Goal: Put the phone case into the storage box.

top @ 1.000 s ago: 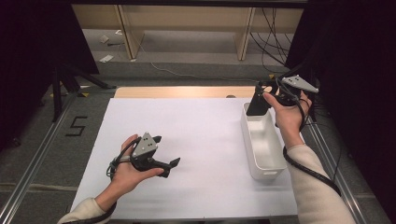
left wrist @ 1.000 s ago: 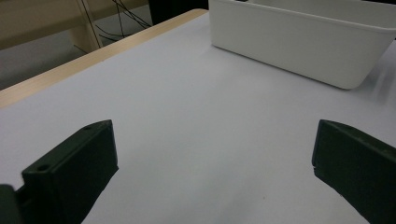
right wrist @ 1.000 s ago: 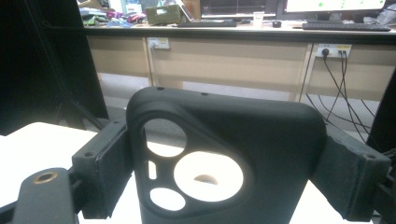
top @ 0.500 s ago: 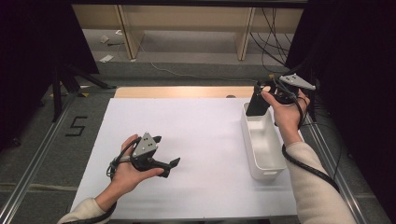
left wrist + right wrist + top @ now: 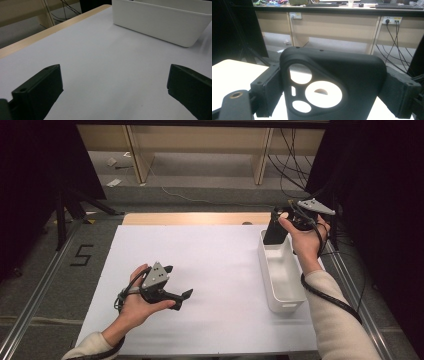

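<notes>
A black phone case (image 5: 274, 231) with round camera cut-outs hangs upright over the far end of the white bin (image 5: 265, 270). My right gripper (image 5: 281, 221) is shut on it, and in the right gripper view both jaws press the sides of the case (image 5: 352, 75). My left gripper (image 5: 179, 281) rests low on the white table sheet (image 5: 210, 255) at the front left, jaws wide open with nothing between them. In the left gripper view, the gripper (image 5: 115, 92) points across bare sheet toward the bin (image 5: 160, 23).
The bin stands lengthwise along the right edge of the sheet, and its inside looks bare. A wooden strip (image 5: 195, 218) borders the table's far edge. Beyond it are floor, desk legs and cables. Metal rails run along both table sides.
</notes>
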